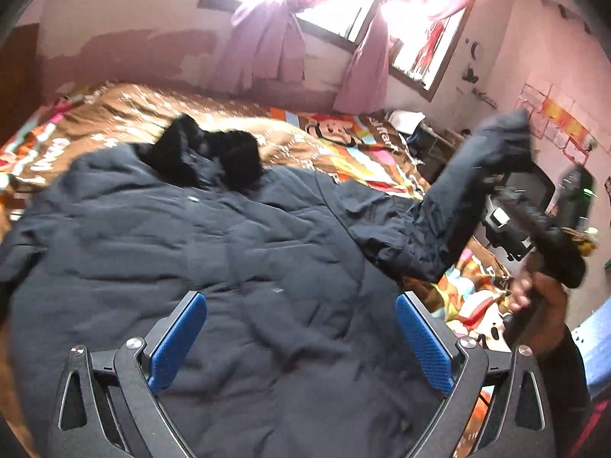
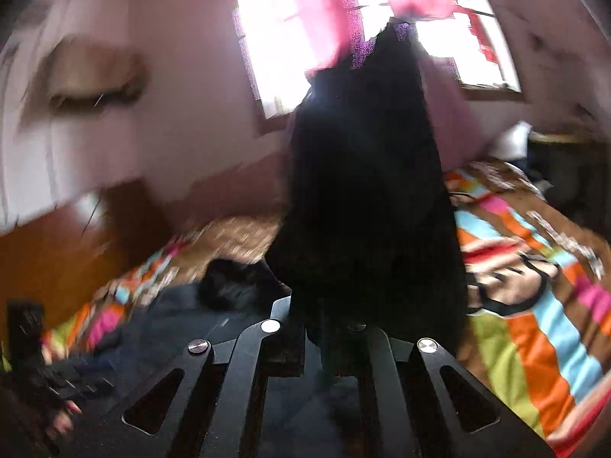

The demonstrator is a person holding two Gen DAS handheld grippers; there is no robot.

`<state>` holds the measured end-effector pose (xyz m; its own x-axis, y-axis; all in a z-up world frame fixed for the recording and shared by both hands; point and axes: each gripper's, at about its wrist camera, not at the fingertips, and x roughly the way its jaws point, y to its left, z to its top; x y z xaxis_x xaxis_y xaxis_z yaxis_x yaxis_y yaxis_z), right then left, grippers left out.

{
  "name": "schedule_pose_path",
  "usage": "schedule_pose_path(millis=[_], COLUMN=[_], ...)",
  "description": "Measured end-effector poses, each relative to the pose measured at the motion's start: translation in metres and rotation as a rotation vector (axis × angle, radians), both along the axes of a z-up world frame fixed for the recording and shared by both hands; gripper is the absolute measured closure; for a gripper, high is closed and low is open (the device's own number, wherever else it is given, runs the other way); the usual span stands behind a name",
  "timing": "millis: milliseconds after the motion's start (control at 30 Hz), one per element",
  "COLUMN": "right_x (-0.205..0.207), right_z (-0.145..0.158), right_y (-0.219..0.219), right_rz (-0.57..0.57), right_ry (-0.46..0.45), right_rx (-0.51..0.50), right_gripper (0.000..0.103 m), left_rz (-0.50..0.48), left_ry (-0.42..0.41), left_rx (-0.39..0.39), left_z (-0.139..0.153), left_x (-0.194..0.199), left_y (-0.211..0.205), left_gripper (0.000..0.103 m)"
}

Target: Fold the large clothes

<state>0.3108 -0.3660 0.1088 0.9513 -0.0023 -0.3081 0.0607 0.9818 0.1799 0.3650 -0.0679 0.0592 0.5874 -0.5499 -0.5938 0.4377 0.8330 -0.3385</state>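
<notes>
A large dark navy padded jacket (image 1: 214, 252) lies spread on the bed, its black fur-trimmed hood (image 1: 214, 152) at the far end. My left gripper (image 1: 301, 339) is open and empty, its blue pads (image 1: 179, 339) hovering just above the jacket's body. My right gripper (image 1: 508, 198) is shut on the jacket's sleeve (image 1: 469, 175) and holds it lifted above the bed at the right. In the right wrist view the sleeve (image 2: 366, 198) rises dark between the closed fingers of the right gripper (image 2: 336, 324). The jacket's body (image 2: 183, 316) lies at lower left there.
The bed has a brown and multicoloured striped cover (image 1: 362, 145), also in the right wrist view (image 2: 534, 305). Windows with pink curtains (image 1: 267, 45) are behind it. A wooden headboard (image 2: 57, 259) is on the left. A cluttered side table (image 1: 420, 129) stands beyond the bed.
</notes>
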Motion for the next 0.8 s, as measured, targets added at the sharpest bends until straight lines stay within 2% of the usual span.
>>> schedule_pose_path(millis=[200, 300, 433, 500, 533, 567, 600, 633, 667, 800], right_x=[0.027, 0.032, 0.037, 0.04, 0.041, 0.037, 0.03, 0.022, 0.013, -0.015], right_z=[-0.026, -0.055, -0.104, -0.132, -0.142, -0.151, -0.157, -0.16, -0.163, -0.163], right_y=[0.104, 0.14, 0.17, 0.178, 0.184, 0.186, 0.187, 0.187, 0.18, 0.169], right_rz=[0.188, 0.27, 0.372, 0.428, 0.439, 0.453, 0.463, 0.476, 0.494, 0.472], right_ry=[0.123, 0.204, 0.345, 0.45, 0.483, 0.509, 0.52, 0.521, 0.512, 0.496], right_rx=[-0.092, -0.106, -0.047, 0.003, 0.003, -0.003, -0.008, -0.006, 0.006, -0.031], right_gripper=[0.097, 0.097, 0.093, 0.09, 0.084, 0.069, 0.059, 0.04, 0.031, 0.031], left_rz=[0.003, -0.013, -0.003, 0.013, 0.017, 0.018, 0.02, 0.017, 0.011, 0.035], left_ry=[0.008, 0.024, 0.079, 0.114, 0.132, 0.152, 0.164, 0.184, 0.206, 0.298], left_rx=[-0.043, -0.056, -0.099, -0.12, -0.134, -0.149, -0.158, -0.177, -0.202, -0.349], left_z=[0.001, -0.008, -0.029, -0.04, -0.045, -0.053, -0.057, -0.062, -0.068, -0.093], left_x=[-0.035, -0.047, -0.055, -0.053, -0.051, -0.049, -0.047, -0.043, -0.039, -0.02], left_y=[0.07, 0.09, 0.114, 0.12, 0.122, 0.124, 0.124, 0.123, 0.122, 0.114], left_gripper=[0.004, 0.004, 0.004, 0.004, 0.004, 0.004, 0.004, 0.004, 0.004, 0.004])
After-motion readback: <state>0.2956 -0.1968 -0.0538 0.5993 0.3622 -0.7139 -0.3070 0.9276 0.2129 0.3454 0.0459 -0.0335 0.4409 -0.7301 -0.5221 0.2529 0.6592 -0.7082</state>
